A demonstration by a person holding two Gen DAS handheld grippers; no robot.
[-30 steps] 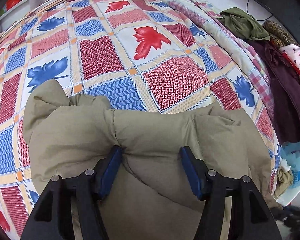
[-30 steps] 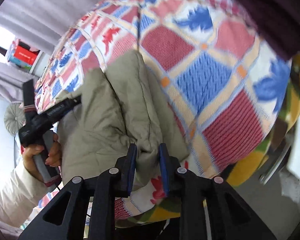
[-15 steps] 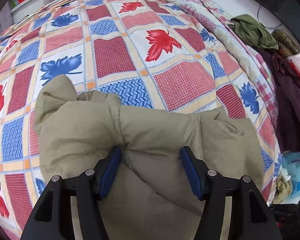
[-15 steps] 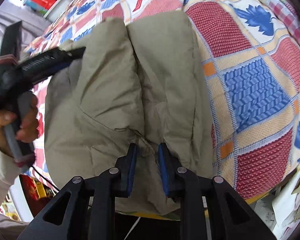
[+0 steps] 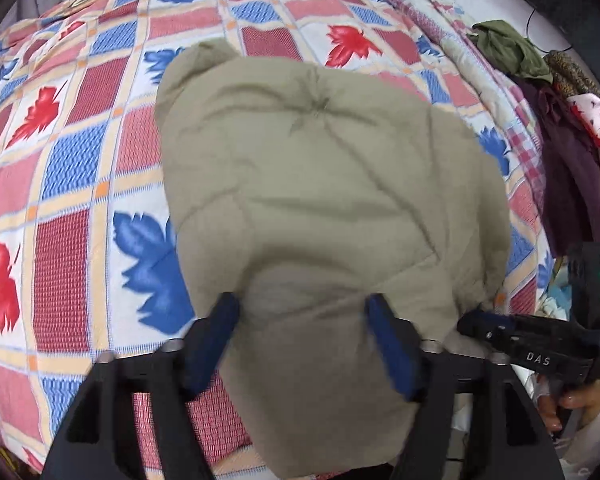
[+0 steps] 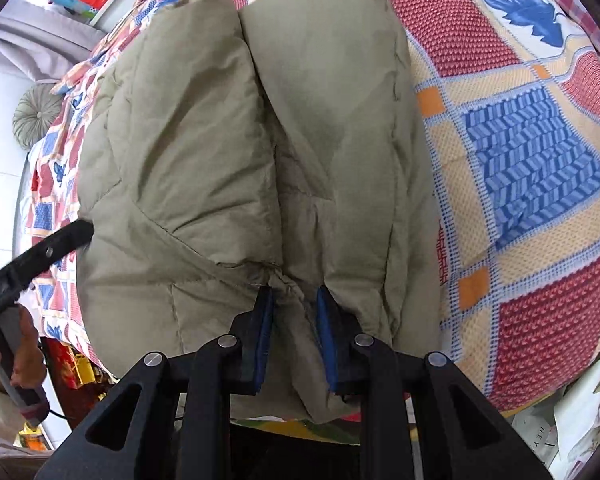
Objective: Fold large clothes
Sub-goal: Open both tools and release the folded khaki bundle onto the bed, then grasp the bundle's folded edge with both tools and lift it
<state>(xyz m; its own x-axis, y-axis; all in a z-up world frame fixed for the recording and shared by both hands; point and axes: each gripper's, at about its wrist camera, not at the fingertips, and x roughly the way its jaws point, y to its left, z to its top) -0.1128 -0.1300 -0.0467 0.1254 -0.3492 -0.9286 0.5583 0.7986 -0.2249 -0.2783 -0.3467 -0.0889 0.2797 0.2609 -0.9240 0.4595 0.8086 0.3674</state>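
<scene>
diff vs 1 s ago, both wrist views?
The khaki padded jacket has been swung further onto the patterned bedspread, now covering more of it. Unchanged: the left tool grips a wide bunch, the right tool pinches the jacket's near edge.

A big puffy coat [image 5: 320,184], tan-green w/ stitched squares, is laid on the bed, bunched into a fat lump. It is soft & full of wrinkles, and creases are pulled to one small dimple near the top in the left view. In the right view [image 6: 260,140] two padded halves are seen side by side w/ a deep fold line btwn them. The near edge is hung over the bed's side. One rounded corner is stuck out at the far left.
</scene>
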